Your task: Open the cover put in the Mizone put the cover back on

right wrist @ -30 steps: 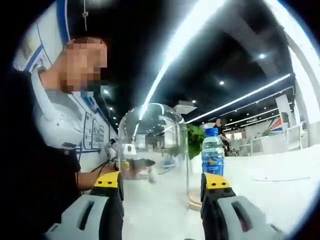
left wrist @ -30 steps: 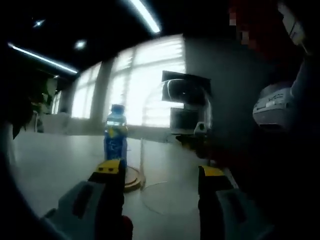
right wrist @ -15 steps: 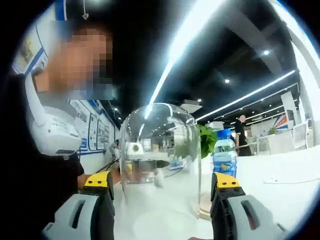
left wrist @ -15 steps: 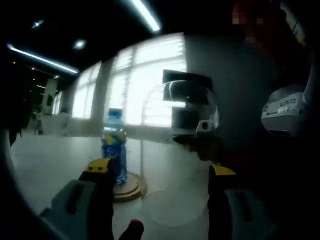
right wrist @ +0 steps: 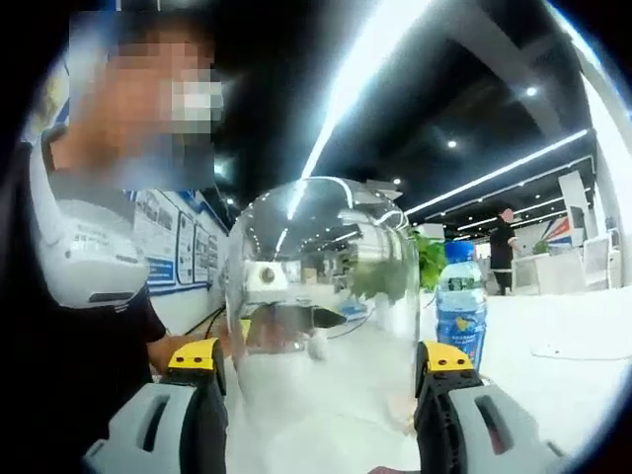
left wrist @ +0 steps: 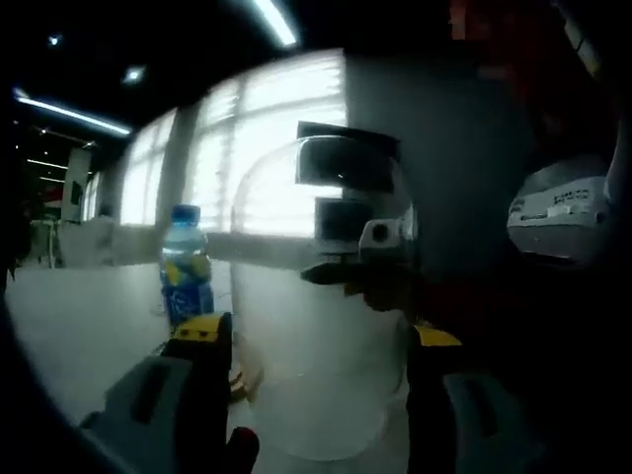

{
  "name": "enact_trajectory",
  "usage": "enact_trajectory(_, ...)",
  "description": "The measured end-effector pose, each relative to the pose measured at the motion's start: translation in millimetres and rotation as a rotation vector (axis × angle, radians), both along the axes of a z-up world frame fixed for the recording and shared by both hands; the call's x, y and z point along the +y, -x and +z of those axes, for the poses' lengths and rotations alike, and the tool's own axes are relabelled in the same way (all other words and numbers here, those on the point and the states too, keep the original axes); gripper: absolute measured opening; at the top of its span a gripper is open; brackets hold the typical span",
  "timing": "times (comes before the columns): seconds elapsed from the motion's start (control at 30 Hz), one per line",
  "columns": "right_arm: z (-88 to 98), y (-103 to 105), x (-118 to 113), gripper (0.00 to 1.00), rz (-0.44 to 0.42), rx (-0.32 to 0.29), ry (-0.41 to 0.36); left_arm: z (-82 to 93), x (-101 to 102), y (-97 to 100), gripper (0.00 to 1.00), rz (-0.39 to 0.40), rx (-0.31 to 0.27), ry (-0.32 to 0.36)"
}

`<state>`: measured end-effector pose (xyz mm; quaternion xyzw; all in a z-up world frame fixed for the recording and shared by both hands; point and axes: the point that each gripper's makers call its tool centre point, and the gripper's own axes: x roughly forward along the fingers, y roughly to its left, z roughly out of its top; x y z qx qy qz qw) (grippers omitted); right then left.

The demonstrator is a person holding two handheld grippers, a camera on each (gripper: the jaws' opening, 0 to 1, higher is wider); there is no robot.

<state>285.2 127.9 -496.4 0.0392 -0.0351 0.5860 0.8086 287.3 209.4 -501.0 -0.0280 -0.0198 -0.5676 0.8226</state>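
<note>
Glass cover framed by both grippers

The upright cover (right wrist: 321,316) stands on the desk (right wrist: 553,385) between each gripper's spread, empty jaws; the Mizone (right wrist: 461,311) waits upright on its base just beside it.

A big bright window with blinds (left wrist: 267,148) fills the far wall behind the white table (left wrist: 89,326), and long white strip lights (right wrist: 365,89) run across the dark ceiling.
</note>
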Motion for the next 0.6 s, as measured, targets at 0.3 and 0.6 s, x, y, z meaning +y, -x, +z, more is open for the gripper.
enact_trajectory(0.3, -1.8, -7.1, 11.5, 0.79, 0.048, -0.022, 0.119, -6.7, -11.7, -9.1, 0.69, -0.022, 0.019, -0.042)
enact_trajectory(0.6, -6.5, -13.7, 21.4, 0.84, 0.070, -0.031, 0.158, -5.7, -19.8, -18.7, 0.74, -0.037, 0.026, -0.067)
